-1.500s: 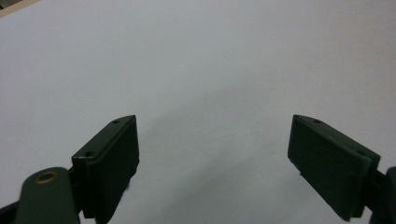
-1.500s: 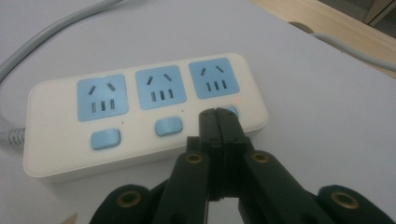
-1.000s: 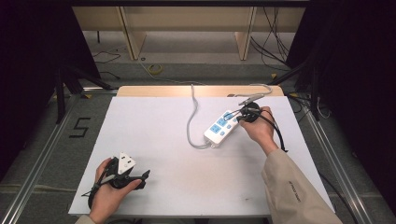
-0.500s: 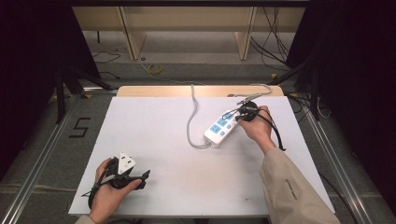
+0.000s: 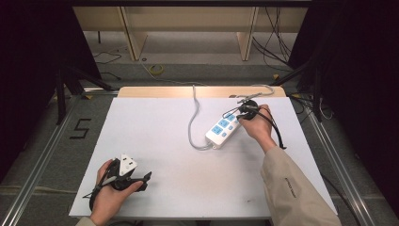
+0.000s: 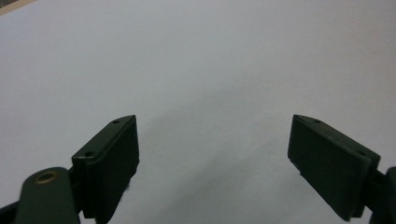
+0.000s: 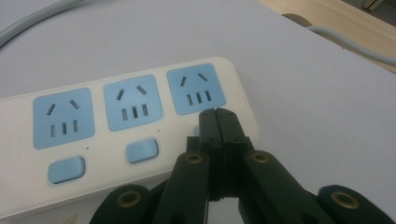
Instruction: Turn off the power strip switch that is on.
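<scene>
Power strip [image 5: 223,129] on white table [image 5: 155,141]; right hand-held gripper [image 7: 218,116] pressed together, left hand-held gripper [image 6: 215,163] spread.

A white worktop [image 5: 155,141] sits mid-frame in the high view, with a bare wooden strip along its far edge. A white power strip [image 5: 222,130] with blue sockets lies right of centre toward the top, its grey cord [image 5: 192,117] looping left and running off the far edge.

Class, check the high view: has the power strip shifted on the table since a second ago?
No. The power strip keeps its place against the table's wooden far edge.
</scene>
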`<state>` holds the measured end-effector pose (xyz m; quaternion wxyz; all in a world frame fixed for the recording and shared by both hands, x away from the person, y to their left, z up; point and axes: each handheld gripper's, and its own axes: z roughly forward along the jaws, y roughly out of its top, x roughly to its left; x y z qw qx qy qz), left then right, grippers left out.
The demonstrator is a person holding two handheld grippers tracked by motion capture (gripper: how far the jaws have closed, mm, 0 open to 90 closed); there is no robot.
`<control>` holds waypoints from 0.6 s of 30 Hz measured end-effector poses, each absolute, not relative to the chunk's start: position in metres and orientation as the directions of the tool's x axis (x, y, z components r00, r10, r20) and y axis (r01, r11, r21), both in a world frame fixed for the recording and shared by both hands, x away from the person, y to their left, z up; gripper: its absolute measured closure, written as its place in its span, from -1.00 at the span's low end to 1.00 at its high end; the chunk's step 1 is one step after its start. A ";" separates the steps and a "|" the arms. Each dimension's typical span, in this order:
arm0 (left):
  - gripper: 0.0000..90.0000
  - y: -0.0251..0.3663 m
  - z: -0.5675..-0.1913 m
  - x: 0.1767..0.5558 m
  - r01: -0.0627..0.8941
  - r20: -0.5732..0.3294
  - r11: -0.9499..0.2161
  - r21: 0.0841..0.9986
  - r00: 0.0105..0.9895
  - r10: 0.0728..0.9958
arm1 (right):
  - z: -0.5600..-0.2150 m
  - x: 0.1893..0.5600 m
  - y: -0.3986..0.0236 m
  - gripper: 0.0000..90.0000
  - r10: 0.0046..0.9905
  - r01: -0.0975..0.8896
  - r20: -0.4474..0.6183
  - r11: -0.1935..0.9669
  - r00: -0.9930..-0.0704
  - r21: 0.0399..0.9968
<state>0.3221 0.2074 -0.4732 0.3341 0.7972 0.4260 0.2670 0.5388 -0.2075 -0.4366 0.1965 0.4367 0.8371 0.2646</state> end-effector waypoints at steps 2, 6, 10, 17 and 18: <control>-0.63 0.208 -0.473 0.322 0.502 0.141 -0.415 0.759 0.495 0.857 | -0.437 0.540 -0.208 1.00 0.836 0.630 -0.098 0.478 -0.539 0.613; -0.63 0.208 -0.473 0.322 0.501 0.141 -0.414 0.760 0.496 0.857 | -0.436 0.541 -0.208 1.00 0.838 0.631 -0.098 0.476 -0.538 0.612; -0.63 0.208 -0.473 0.322 0.500 0.142 -0.415 0.760 0.496 0.857 | -0.437 0.543 -0.207 1.00 0.837 0.633 -0.096 0.478 -0.539 0.609; -0.63 0.208 -0.473 0.322 0.499 0.146 -0.419 0.758 0.497 0.856 | -0.439 0.546 -0.205 1.00 0.836 0.635 -0.100 0.481 -0.539 0.604; -0.63 0.208 -0.473 0.322 0.499 0.146 -0.420 0.758 0.497 0.855 | -0.439 0.547 -0.204 1.00 0.837 0.637 -0.098 0.480 -0.538 0.603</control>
